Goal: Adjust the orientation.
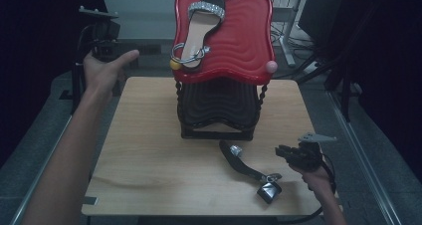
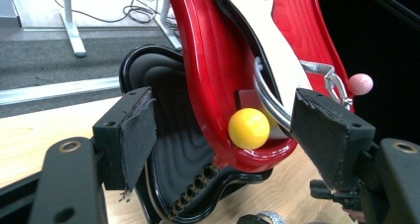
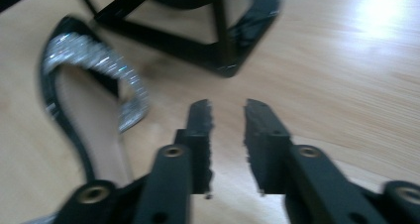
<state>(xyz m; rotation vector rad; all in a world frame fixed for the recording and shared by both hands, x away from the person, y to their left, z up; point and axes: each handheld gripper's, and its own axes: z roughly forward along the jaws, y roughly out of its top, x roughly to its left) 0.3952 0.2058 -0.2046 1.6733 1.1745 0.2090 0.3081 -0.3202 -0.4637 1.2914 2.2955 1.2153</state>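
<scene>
With my right tool [image 3: 228, 135] nearly closed and empty, I'd grip the light, stiff black rhinestone-strapped sandal [image 1: 247, 169] by its sole edge.

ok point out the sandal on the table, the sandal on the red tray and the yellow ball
sandal on the table [image 1: 246, 166], high view, mid sole
sandal on the red tray [image 1: 198, 33], high view, insole
yellow ball [image 2: 248, 128], left gripper view, centre
</scene>
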